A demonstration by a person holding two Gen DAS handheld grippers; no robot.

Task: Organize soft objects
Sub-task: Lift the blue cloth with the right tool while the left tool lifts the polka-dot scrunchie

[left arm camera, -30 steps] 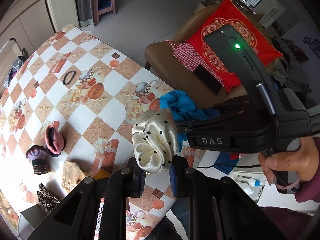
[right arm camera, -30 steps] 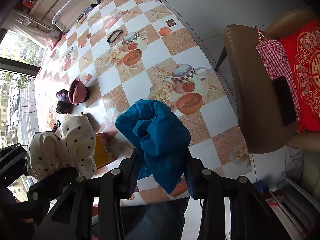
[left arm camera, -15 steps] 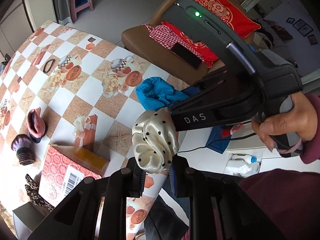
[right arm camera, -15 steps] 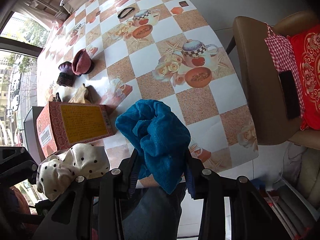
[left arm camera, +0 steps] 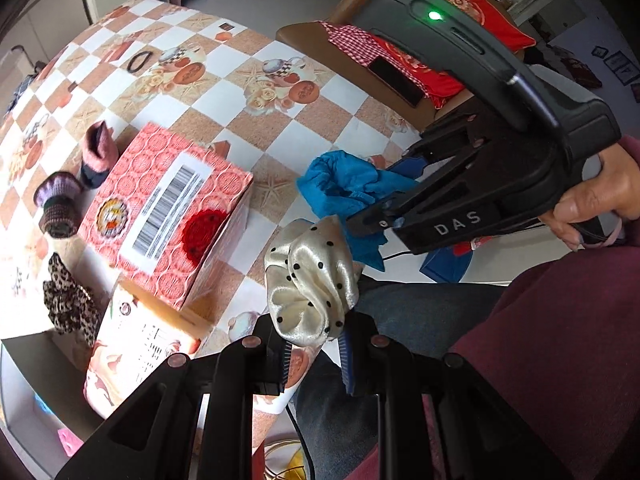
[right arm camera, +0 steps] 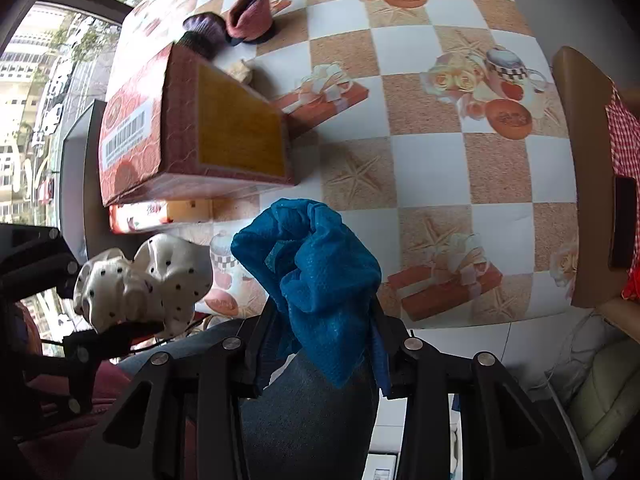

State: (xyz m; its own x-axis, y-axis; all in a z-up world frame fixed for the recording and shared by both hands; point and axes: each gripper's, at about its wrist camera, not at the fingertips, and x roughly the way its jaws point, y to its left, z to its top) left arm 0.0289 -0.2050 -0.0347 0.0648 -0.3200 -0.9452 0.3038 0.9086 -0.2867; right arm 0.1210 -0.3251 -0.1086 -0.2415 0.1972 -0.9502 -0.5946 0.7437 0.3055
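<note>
From the left wrist, the left gripper (left arm camera: 314,354) hangs steeply down past the checkered tablecloth's near edge (left arm camera: 256,296), pinched tight on a cream satin polka-dot scrunchie (left arm camera: 310,280) beside a red patterned cardboard box (left arm camera: 168,212). From the right wrist, the right gripper (right arm camera: 320,344), likewise pointing down at that edge, clamps a crumpled blue textured cloth (right arm camera: 316,276); bare tablecloth lies right of the box.

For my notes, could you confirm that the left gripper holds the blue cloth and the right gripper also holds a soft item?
Not quite: the left gripper holds the cream polka-dot scrunchie, as the left wrist view shows. The blue cloth sits in the right gripper, so the right gripper does hold a soft item.
</note>
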